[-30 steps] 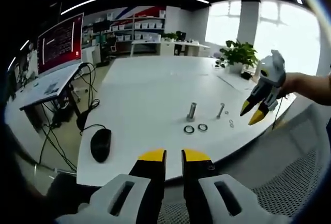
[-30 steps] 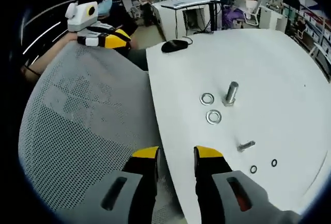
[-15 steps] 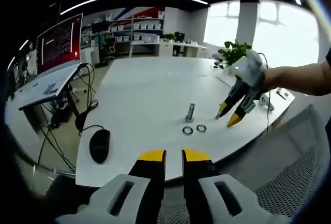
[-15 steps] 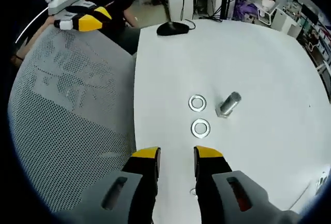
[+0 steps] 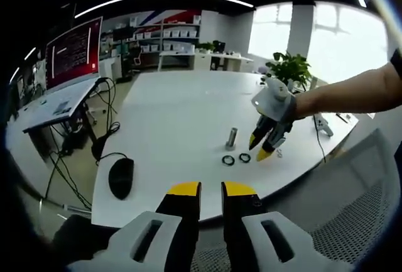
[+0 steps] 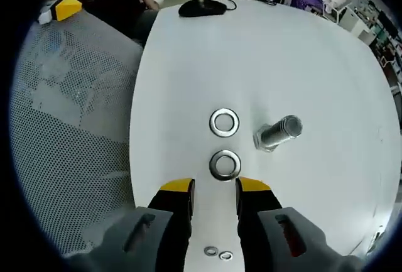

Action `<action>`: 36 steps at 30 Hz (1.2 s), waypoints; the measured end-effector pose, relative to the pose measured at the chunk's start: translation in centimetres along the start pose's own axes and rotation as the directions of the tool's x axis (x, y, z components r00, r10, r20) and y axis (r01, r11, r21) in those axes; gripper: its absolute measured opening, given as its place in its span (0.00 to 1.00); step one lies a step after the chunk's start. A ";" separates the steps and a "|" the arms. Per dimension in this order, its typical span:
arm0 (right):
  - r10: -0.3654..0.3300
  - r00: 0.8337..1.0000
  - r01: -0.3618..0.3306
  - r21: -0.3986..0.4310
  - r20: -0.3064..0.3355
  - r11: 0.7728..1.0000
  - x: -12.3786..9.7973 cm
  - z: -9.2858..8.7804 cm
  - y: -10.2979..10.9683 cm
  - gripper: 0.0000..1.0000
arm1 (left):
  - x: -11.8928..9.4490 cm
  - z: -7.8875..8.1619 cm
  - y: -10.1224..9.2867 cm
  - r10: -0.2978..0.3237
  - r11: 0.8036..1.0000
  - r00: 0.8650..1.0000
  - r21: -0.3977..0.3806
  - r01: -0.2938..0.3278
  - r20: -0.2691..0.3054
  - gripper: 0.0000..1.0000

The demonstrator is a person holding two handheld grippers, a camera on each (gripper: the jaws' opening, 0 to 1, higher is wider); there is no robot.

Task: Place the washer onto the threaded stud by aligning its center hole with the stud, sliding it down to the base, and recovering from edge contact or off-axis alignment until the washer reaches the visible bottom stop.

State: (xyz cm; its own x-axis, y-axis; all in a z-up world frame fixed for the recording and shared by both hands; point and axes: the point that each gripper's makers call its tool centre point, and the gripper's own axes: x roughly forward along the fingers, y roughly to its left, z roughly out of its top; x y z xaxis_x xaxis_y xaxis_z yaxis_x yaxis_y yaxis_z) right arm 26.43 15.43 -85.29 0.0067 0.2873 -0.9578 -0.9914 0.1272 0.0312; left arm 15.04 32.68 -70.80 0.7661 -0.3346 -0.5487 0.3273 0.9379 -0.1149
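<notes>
Right gripper view: the right claw [image 6: 213,187] is hovering over the white counter [image 6: 326,65] with its two yellow-tipped jaws parted and grasping nothing. The nearer washer [image 6: 225,164] is lying flat on the counter just ahead of the jaw tips, roughly centred on the gap between them and not touched by either jaw. A second washer [image 6: 224,122] is lying flat just beyond the first. The threaded stud [image 6: 277,134] is standing on the counter to the right of both washers, apart from them; its shaft is carrying no washer. Two small rings [image 6: 218,254] are lying on the counter low in the view, between the jaws. A black mouse [image 6: 201,8] is resting at the far end of the counter, and a grey mesh chair back [image 6: 69,146] is standing beside the counter's left edge.

Left gripper view: the left claw [image 5: 210,190] is being held back from the counter's [image 5: 176,108] near edge, jaws slightly parted and empty. The right claw [image 5: 262,147] is pointing down, its tips just right of the two washers [image 5: 236,158], with the stud [image 5: 232,138] just behind them. The mouse [image 5: 121,177] is lying well apart to the left. A potted plant [image 5: 290,66] is standing at the far right corner.
</notes>
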 end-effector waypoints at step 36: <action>-0.004 0.996 -0.010 -0.160 -0.089 0.987 2.0 0.9 -1.0 0.24 | 0.0 0.1 0.0 -0.004 1.000 1.000 -0.003 0.004 0.001 0.10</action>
State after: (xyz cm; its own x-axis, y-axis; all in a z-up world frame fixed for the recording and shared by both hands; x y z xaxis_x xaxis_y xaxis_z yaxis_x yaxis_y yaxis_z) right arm 27.55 16.77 -86.98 -0.0006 0.2009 -0.9796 -0.9995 -0.0295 -0.0055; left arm 15.10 32.68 -70.76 0.7655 -0.3381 -0.5475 0.3286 0.9369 -0.1191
